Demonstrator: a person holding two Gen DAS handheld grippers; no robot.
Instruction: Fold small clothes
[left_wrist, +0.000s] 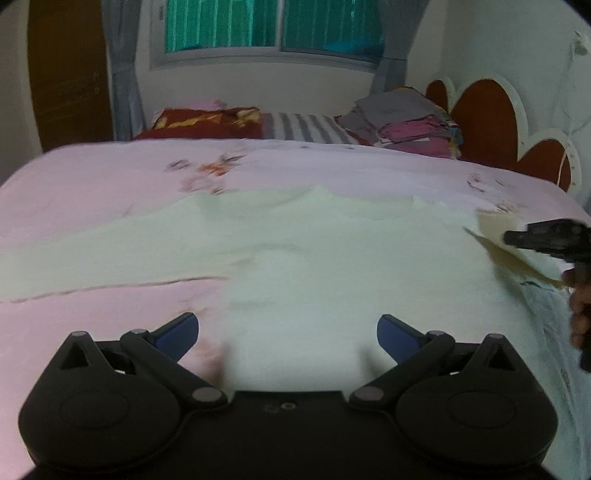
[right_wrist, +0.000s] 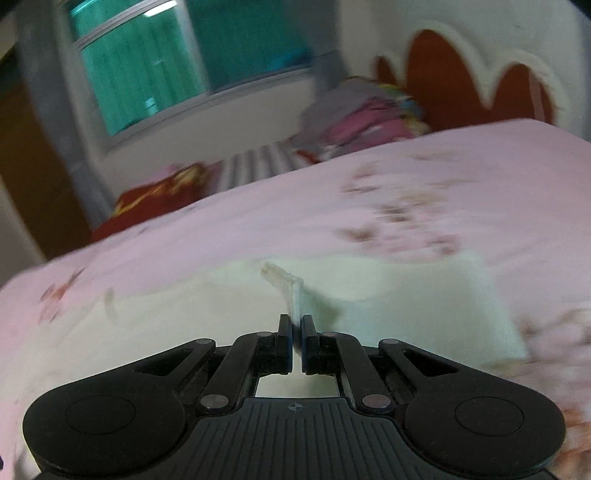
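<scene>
The right gripper (right_wrist: 294, 334) pinches the right edge of the pale yellow cloth shirt (left_wrist: 295, 251) spread across the pink bed sheet (left_wrist: 92, 173). The left gripper (left_wrist: 287, 334) hangs wide open over its near edge.

We count one pale garment (left_wrist: 303, 251) spread on one bed (left_wrist: 92, 173), two claws, left (left_wrist: 288, 332) and right (right_wrist: 294, 328), one clothes pile (left_wrist: 406, 122) far right, and one red cushion (left_wrist: 207, 123) far left.

Clothes pile (left_wrist: 410, 123) far off, bedspread (left_wrist: 110, 177) open.
</scene>
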